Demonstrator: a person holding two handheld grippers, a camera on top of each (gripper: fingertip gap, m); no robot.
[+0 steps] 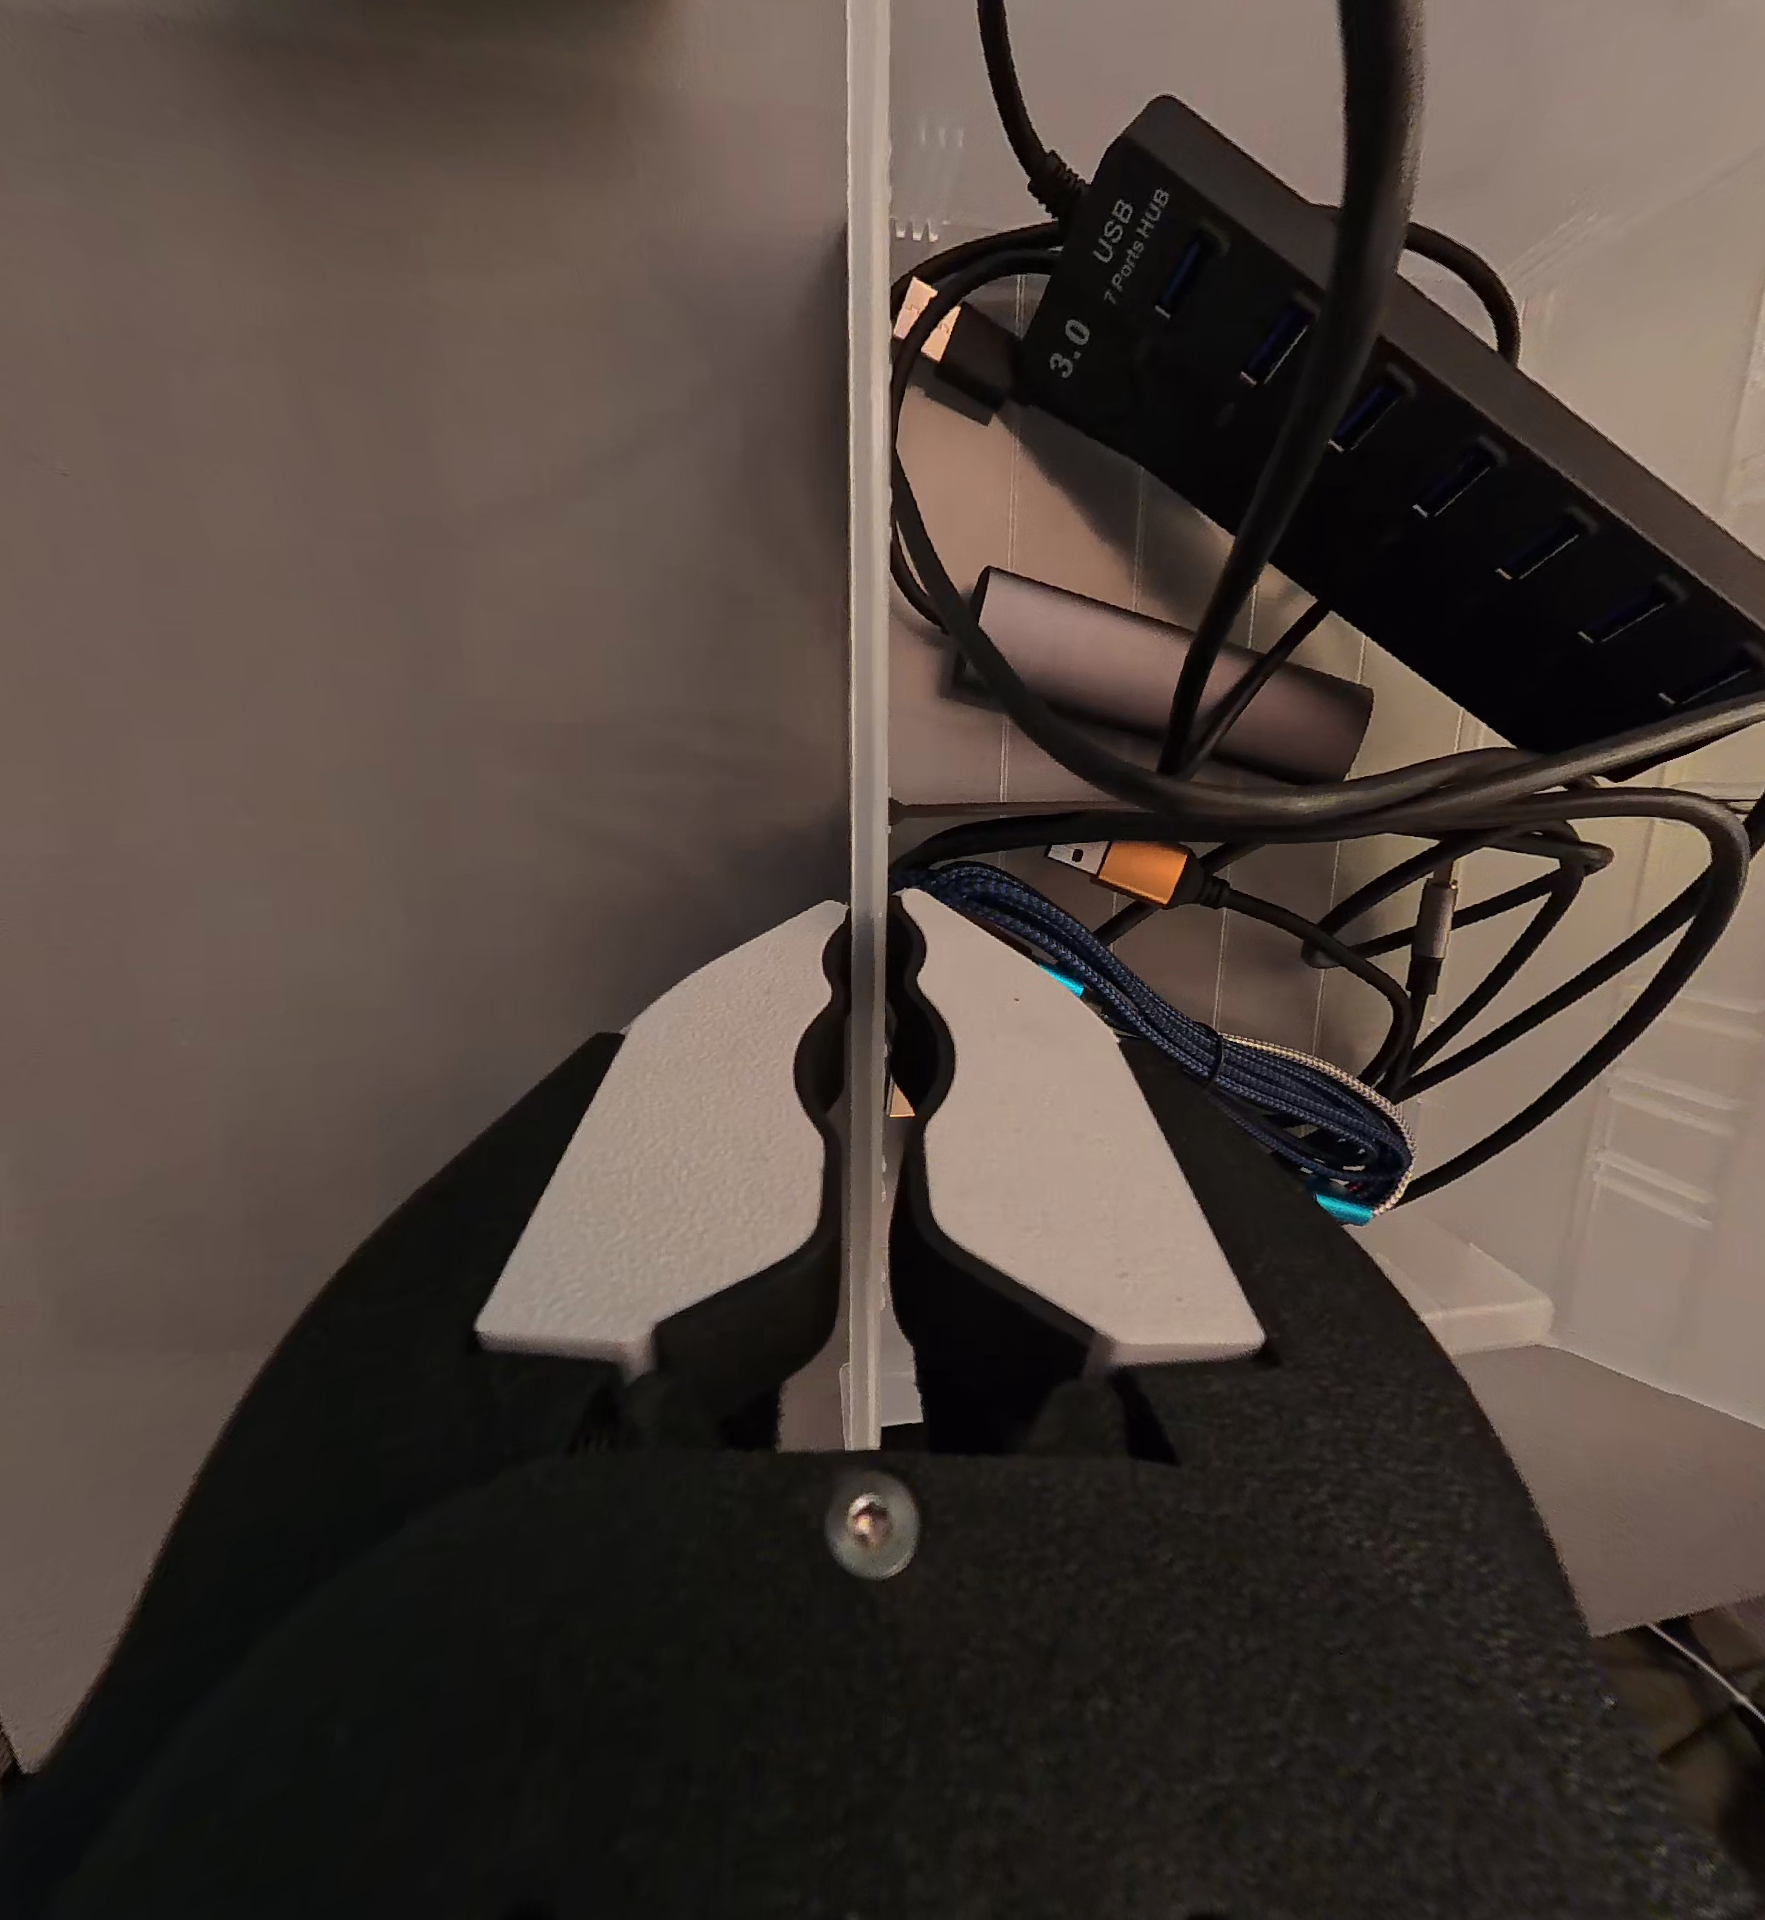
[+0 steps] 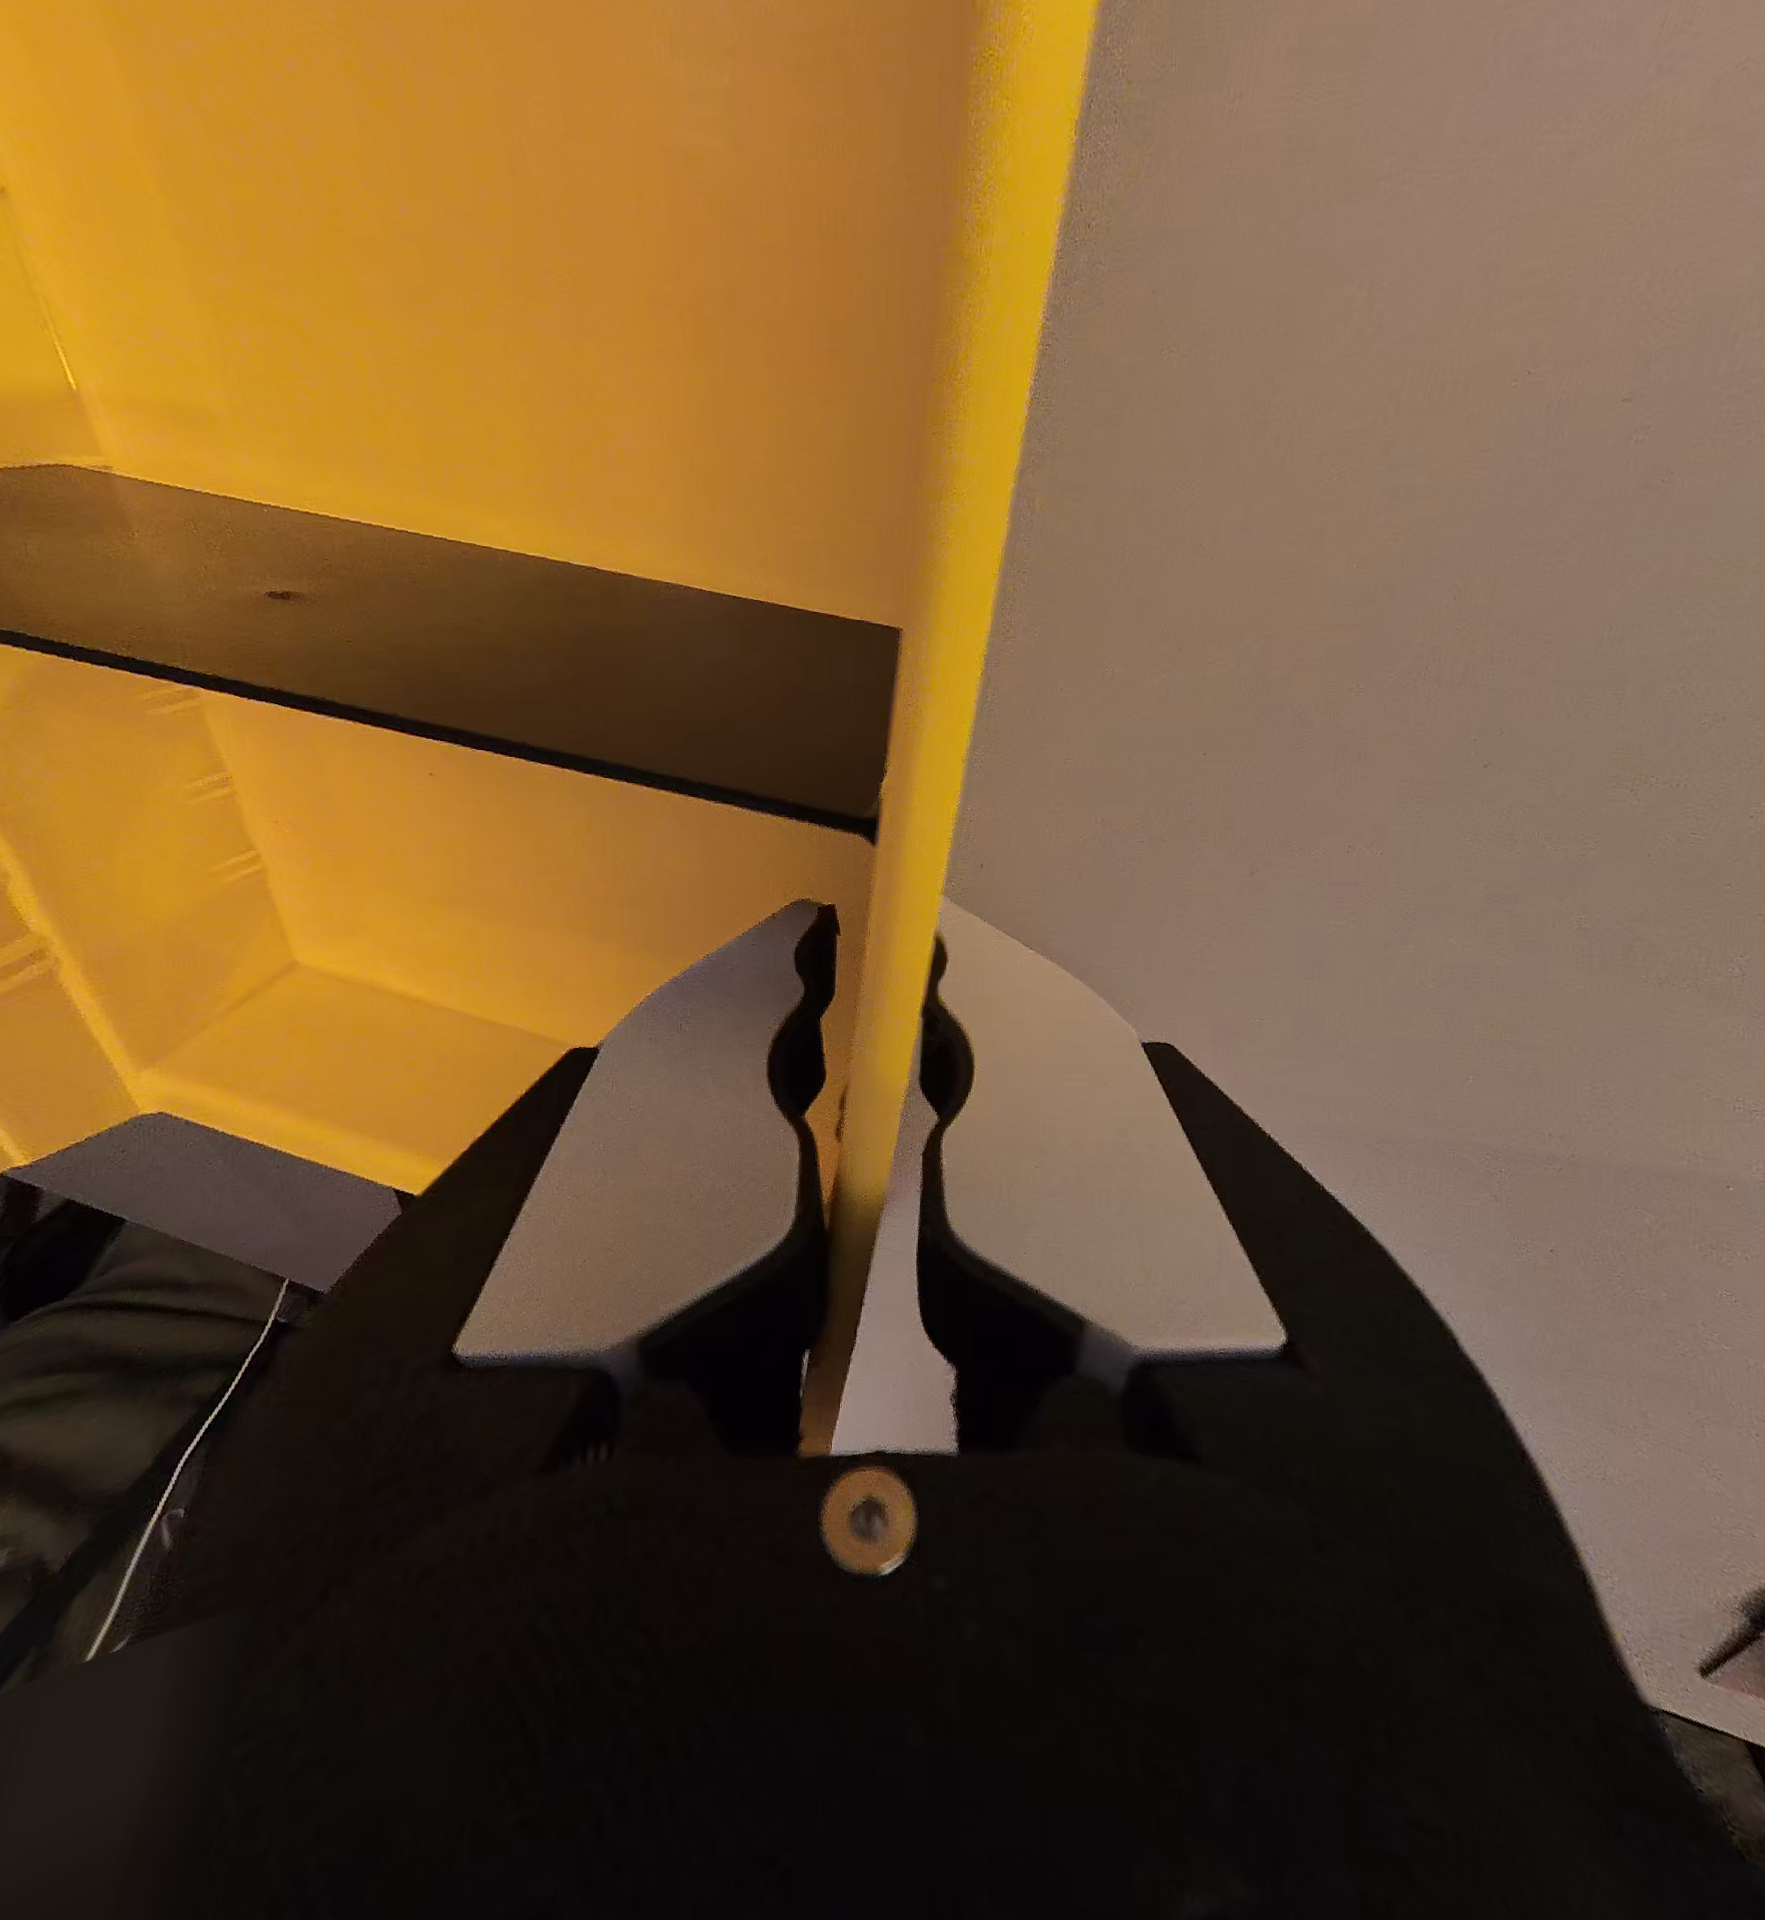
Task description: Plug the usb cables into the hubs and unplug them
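In the left wrist view my left gripper [image 1: 870, 914] is shut on the upright edge of a clear box wall [image 1: 867, 520]. Inside the box, to the right, lies a black multi-port USB hub [image 1: 1429, 416], tilted, with its ports empty. A small grey hub [image 1: 1117, 665] lies below it. Tangled black cables [image 1: 1480, 790], an orange USB plug [image 1: 1138, 868] and a bundled blue braided cable [image 1: 1169, 1029] fill the near compartment. In the right wrist view my right gripper [image 2: 883, 925] is shut on the upright edge of a yellow box wall [image 2: 1003, 520].
A black divider [image 2: 442, 634] crosses the inside of the yellow box. A pale tabletop lies left of the clear box [image 1: 338, 623] and right of the yellow box [image 2: 1429, 727]. A person's dark clothing [image 2: 78, 1403] shows at lower left. There is about 70 centimeters between the tips of the two grippers.
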